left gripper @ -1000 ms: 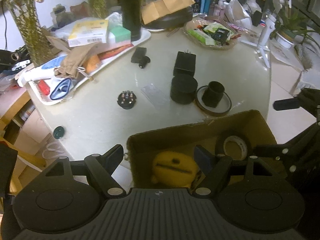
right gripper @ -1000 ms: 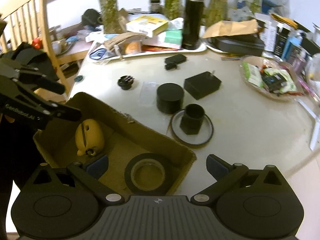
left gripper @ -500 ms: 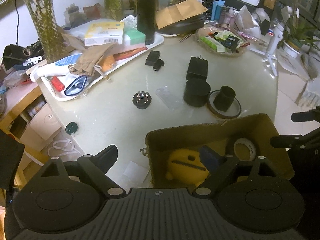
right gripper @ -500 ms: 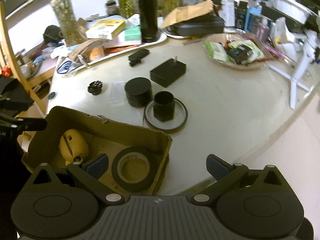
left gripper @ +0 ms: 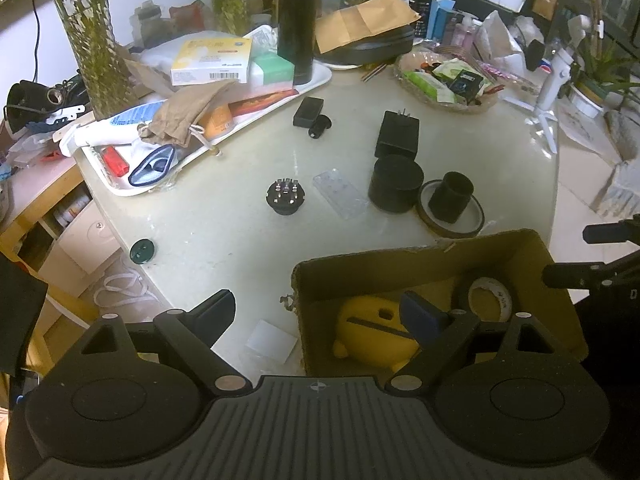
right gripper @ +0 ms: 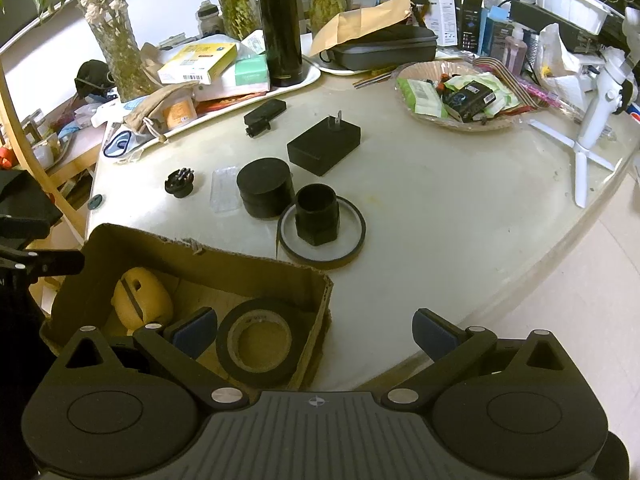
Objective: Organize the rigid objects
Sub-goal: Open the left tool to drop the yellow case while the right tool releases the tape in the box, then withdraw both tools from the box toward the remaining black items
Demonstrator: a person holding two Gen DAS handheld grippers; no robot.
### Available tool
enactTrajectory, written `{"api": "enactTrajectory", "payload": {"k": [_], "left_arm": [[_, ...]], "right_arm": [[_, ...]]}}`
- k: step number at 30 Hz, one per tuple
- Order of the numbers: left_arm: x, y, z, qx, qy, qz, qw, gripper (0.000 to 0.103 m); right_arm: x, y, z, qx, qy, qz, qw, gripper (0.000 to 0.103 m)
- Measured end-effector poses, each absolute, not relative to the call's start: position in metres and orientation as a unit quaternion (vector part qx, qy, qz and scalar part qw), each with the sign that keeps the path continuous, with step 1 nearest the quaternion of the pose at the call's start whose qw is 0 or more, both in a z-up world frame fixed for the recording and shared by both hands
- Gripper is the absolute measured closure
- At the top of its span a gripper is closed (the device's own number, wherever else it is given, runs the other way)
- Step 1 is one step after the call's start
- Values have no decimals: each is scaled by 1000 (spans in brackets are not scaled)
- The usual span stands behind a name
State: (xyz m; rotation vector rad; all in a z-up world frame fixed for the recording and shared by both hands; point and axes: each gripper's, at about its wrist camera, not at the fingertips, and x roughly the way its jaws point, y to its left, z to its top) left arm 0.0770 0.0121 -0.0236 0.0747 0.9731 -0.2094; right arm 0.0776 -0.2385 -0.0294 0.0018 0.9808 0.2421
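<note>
A cardboard box (left gripper: 400, 268) (right gripper: 248, 266) at the table's near edge holds a yellow rounded object (left gripper: 372, 336) (right gripper: 140, 306) and a black tape roll (right gripper: 256, 342) (left gripper: 486, 300). On the table beyond lie a black round tin (right gripper: 264, 192), a black cup inside a thin tape ring (right gripper: 320, 220), a black power adapter (right gripper: 324, 146), a round black connector (right gripper: 180, 182) and a small black device (right gripper: 264, 114). My left gripper (left gripper: 320, 314) is open and empty, above the box's left edge. My right gripper (right gripper: 316, 330) is open and empty, above the box's right edge.
A white tray (left gripper: 304, 80) of clutter with a black flask (right gripper: 278, 24) stands at the back left. A basket of packets (right gripper: 452, 92) and a white tripod (right gripper: 592, 120) stand to the right. Plant vases (left gripper: 96, 40) line the back. A clear plastic piece (left gripper: 340, 194) lies mid-table.
Both grippers have pulled back and up from the box, so more of the table shows. Both stay open and empty. The objects have not moved.
</note>
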Motion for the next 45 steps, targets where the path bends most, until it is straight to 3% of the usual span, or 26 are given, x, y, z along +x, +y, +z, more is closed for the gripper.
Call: {"api": "enactTrajectory", "payload": {"k": [45], "left_arm": [[142,18,-24,41,484,-117,866,13]], "right_arm": [[148,-235,-34,-5,478,137,868,0]]}}
